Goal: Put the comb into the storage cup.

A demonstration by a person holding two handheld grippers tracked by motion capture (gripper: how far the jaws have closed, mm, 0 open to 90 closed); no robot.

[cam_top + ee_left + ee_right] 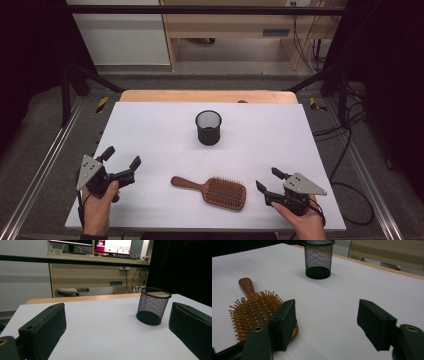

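Note:
A wooden paddle hairbrush (215, 190) lies bristles-up near the table's front, its handle pointing left. A black mesh cup (208, 127) stands upright at mid-table. My right gripper (267, 179) hovers just right of the brush head, jaws apart and nothing between them. In the right gripper view the hairbrush (254, 310) lies beside and partly behind the left jaw of my right gripper (327, 317), with the mesh cup (318, 258) farther off. My left gripper (121, 156) is held at the front left, open and empty. Its own view shows the left gripper (117, 322) wide apart, with the mesh cup (153, 306) ahead to the right.
The white table top (150, 130) rests on a wooden board whose edge shows at the back (210, 96). Metal rails run along both sides of the table, and cables lie on the floor at the right. Desks and monitors stand beyond the far edge.

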